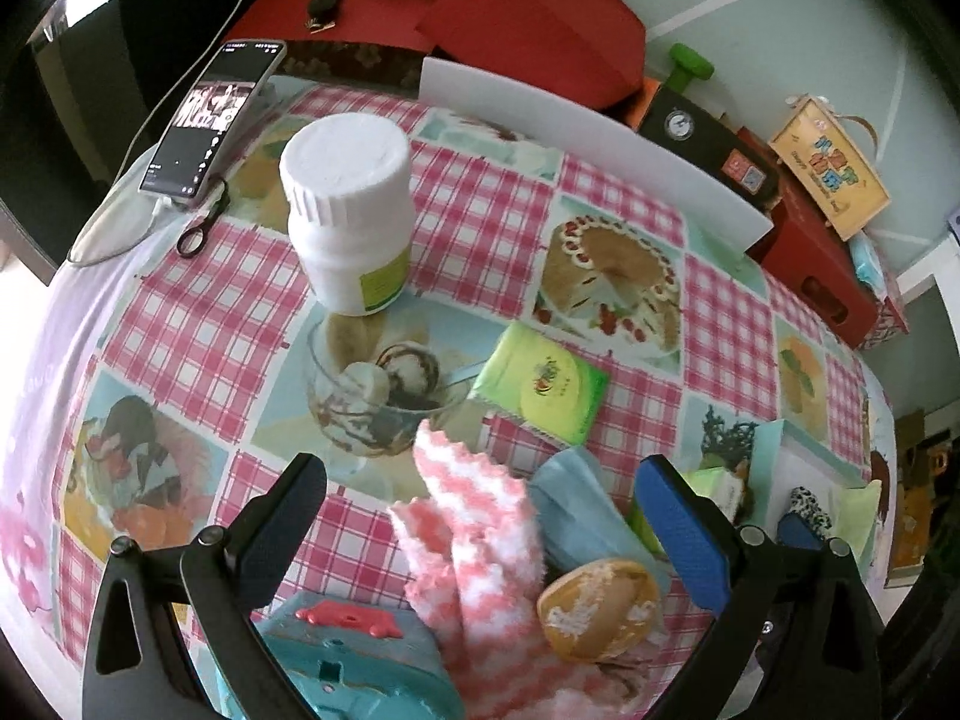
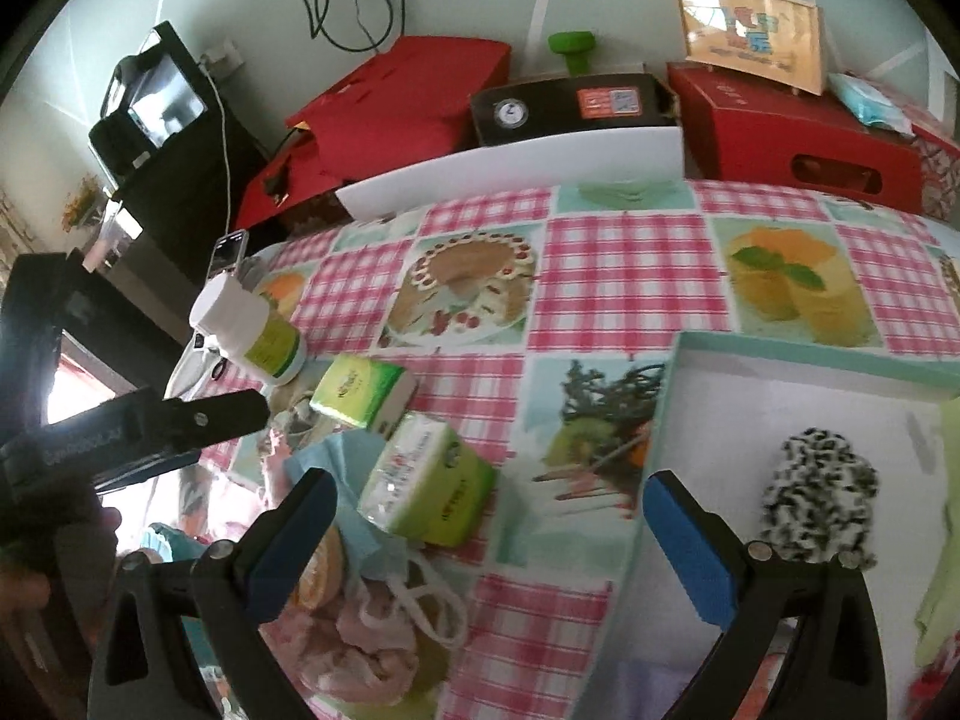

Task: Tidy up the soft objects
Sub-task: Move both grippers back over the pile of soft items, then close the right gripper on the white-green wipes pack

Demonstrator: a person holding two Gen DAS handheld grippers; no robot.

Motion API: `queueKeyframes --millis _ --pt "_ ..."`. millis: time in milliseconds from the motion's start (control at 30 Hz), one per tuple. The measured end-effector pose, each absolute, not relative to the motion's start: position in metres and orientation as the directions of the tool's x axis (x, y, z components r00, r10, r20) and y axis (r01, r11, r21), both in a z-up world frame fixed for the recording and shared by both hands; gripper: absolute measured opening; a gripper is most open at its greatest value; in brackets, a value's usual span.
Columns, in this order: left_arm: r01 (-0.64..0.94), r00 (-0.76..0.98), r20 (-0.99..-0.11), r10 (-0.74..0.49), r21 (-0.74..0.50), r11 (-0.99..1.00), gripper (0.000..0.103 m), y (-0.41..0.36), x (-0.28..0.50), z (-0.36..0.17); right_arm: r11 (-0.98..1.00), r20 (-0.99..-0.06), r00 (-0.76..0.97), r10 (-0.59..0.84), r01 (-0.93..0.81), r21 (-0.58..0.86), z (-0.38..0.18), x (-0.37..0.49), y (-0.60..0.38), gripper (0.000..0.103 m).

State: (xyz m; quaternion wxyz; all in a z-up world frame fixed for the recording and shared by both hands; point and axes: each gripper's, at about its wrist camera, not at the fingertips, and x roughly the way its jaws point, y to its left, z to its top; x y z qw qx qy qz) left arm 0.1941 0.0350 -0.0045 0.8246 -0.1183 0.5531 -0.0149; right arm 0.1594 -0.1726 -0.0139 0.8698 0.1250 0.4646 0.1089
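At the far left of the pile, seen from the left wrist, a teal plastic toy with a red top (image 1: 354, 648) lies at the near edge of the checked surface (image 1: 180, 312). Just right of it, a fuzzy pink-and-white knitted sock (image 1: 474, 534) lies stretched between the jaws of the left gripper (image 1: 480, 534), which stand wide apart and grip nothing. Next come a crumpled light-blue face mask (image 1: 576, 510) and a round tan bun-shaped squishy (image 1: 594, 606), touching each other. Farther back sit a white plastic bottle with a green label (image 1: 348, 210) and a green tissue packet (image 1: 540, 390).

From the right wrist, a second green-and-white tissue packet (image 2: 432, 492) lies on the blue mask, with a bundle of pale pink cloth with white cord (image 2: 384, 618) in front. The right gripper (image 2: 486, 546) also has its jaws spread and empty.

At the right, the shallow mint-rimmed white box (image 2: 780, 348) holds 1 black-and-white speckled fuzzy sock (image 2: 816, 498) and some pale green cloth (image 2: 942, 588) at the edge.

I judge the sorting is only begun: about 2 soft items are boxed, while the pink sock, mask, pink cloth and tissue packets remain outside. The pink sock looks limp and fluffy.
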Motion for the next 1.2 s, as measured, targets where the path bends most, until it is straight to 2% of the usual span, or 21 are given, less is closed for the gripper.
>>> queueKeyframes --millis 100,600,867,1200 --pt "-0.108 0.374 -0.914 -0.157 -0.211 0.971 0.102 0.037 0.196 -0.011 0.947 -0.787 0.537 0.303 -0.082 0.309 -0.018 0.162 -0.162 0.103" --pt "-0.121 0.354 -0.915 -0.194 -0.250 0.961 0.102 0.039 0.199 -0.021 0.959 -0.825 0.497 0.270 -0.064 0.275 -0.038 0.171 -0.143 0.081" --pt "-0.112 0.354 -0.917 -0.185 -0.238 0.965 0.102 0.036 0.198 -0.020 0.952 -0.824 0.482 0.296 -0.074 0.299 -0.043 0.172 -0.145 0.051" --pt "-0.104 0.352 -0.920 -0.173 -0.222 0.969 0.102 0.034 0.199 -0.022 0.947 -0.836 0.449 0.316 -0.090 0.309 -0.059 0.175 -0.139 0.038"
